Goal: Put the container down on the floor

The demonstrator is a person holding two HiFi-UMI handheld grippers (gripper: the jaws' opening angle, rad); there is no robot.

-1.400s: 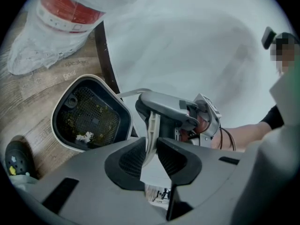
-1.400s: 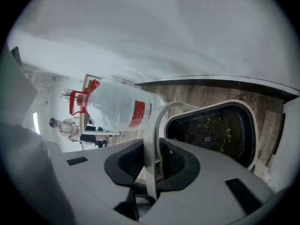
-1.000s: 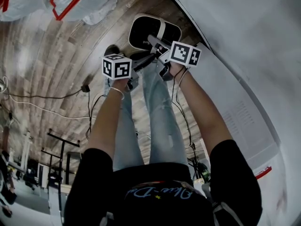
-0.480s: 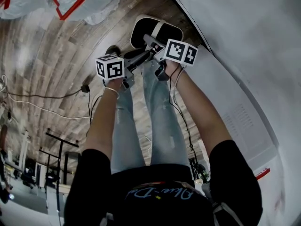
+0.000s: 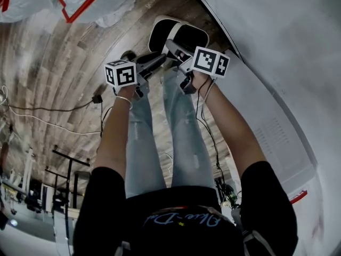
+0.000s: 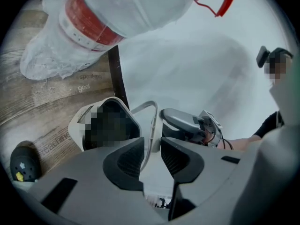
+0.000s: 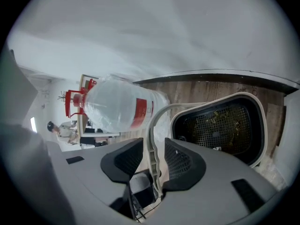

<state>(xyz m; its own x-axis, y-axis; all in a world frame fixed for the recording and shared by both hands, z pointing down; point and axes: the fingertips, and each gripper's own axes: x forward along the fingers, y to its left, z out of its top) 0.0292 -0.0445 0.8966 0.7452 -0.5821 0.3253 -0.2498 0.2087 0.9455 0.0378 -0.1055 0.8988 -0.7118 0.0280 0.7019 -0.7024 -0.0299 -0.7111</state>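
The right tongs (image 7: 152,144) are opening; a second ago they were far narrower. The pale handle (image 7: 157,118) of the container (image 7: 234,135) is still seen between the pads, but a gap shows at one side, so it is no longer gripped. The left tongs (image 6: 151,146) are held narrow, and the same handle seems to be pressed between them. The container appears to rest on the wooden floor (image 7: 206,86), with the white wall (image 7: 140,32) just behind it and a large water bottle (image 7: 117,109) near its other side. It is judged that the putting down is done from the right, and only the left release is left.
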